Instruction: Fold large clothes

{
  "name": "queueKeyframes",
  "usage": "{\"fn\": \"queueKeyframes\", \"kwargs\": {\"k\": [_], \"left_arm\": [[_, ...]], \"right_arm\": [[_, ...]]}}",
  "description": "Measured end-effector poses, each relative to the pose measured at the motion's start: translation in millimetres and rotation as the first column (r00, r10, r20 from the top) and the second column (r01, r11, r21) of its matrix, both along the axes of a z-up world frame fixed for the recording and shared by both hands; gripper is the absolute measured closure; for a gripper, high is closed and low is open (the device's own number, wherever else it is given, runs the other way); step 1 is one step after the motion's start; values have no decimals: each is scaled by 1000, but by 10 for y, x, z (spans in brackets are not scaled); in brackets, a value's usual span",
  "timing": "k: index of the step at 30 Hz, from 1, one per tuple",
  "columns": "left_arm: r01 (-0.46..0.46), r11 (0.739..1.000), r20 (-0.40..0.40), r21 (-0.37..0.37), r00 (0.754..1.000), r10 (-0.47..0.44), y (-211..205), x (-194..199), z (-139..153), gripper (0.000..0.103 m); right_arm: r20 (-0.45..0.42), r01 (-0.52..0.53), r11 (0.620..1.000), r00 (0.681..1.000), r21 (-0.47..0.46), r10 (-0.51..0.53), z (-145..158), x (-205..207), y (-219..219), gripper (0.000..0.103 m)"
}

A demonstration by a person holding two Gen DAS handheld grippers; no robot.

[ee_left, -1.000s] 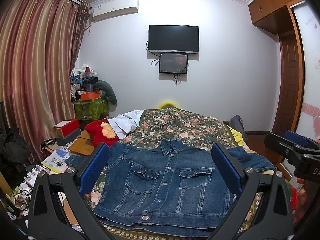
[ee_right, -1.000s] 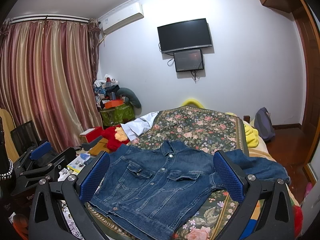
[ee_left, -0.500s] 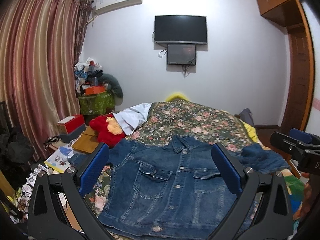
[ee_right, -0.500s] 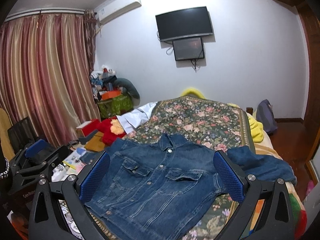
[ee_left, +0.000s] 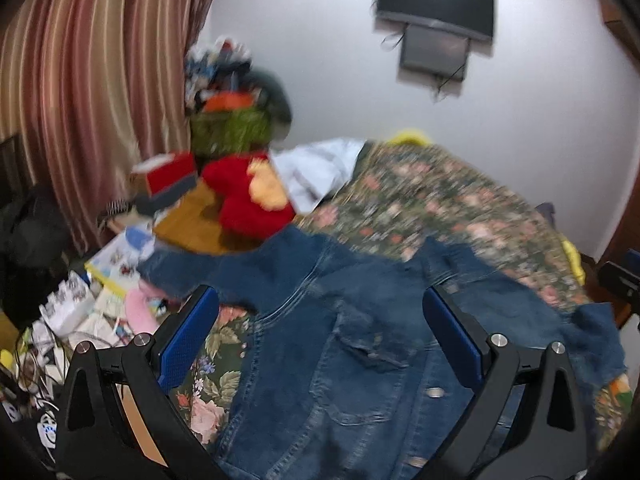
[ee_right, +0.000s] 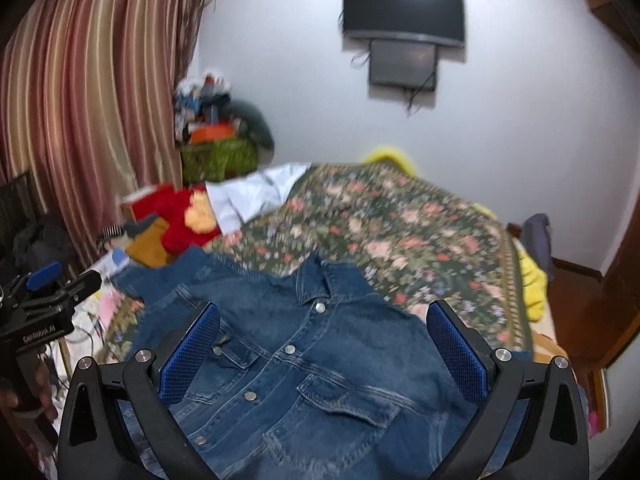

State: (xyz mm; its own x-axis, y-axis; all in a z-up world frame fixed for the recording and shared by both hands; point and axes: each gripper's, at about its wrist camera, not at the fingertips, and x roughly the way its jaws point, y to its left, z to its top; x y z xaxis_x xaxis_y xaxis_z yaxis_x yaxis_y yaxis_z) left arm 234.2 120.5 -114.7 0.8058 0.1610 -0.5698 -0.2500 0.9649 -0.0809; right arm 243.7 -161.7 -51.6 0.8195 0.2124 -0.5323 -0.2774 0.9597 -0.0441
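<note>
Left wrist view: the left tongs [ee_left: 320, 336] have swung left and down toward the denim jacket [ee_left: 360, 360], spread front-up on the flowered bed [ee_left: 440, 200]; they are wide open and empty, probably heading for the left sleeve [ee_left: 192, 272]. A red plush toy [ee_left: 248, 196] and floor clutter sit just left.

Right wrist view: the right tongs [ee_right: 324, 348] have closed in over the jacket's chest, gaping, holding nothing; the folding hasn't begun

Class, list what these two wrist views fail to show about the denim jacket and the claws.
- Denim jacket hem: cut off by the bottom edge and claw frames, both views.
- Its far sleeve end: smeared by motion blur, left wrist view.
- Left claw and right claw height above the cloth: cannot be judged.
</note>
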Motion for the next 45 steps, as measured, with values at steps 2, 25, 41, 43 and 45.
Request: {"fn": "queueKeyframes", "kwargs": {"k": [2, 25, 41, 43, 45], "left_arm": [[-28, 1000, -61, 2, 998, 28, 141, 194, -218, 0], [-244, 907, -314, -342, 940, 134, 1514, 1314, -1308, 32], [-28, 999, -110, 44, 993, 33, 685, 1421, -261, 96], [25, 998, -86, 56, 996, -20, 454, 1380, -171, 96], [79, 994, -85, 71, 994, -73, 235, 1360, -181, 96]], "right_arm": [[-51, -8, 1000, 999, -27, 7, -174, 300, 112, 0], [-542, -216, 974, 828, -72, 144, -1936, 2084, 825, 0], [-494, -202, 979, 855, -33, 159, -1546, 1942, 713, 0], [-471, -202, 978, 868, -46, 158, -1444, 1876, 679, 0], [-445, -202, 977, 882, -62, 154, -1333, 1788, 635, 0]]}}
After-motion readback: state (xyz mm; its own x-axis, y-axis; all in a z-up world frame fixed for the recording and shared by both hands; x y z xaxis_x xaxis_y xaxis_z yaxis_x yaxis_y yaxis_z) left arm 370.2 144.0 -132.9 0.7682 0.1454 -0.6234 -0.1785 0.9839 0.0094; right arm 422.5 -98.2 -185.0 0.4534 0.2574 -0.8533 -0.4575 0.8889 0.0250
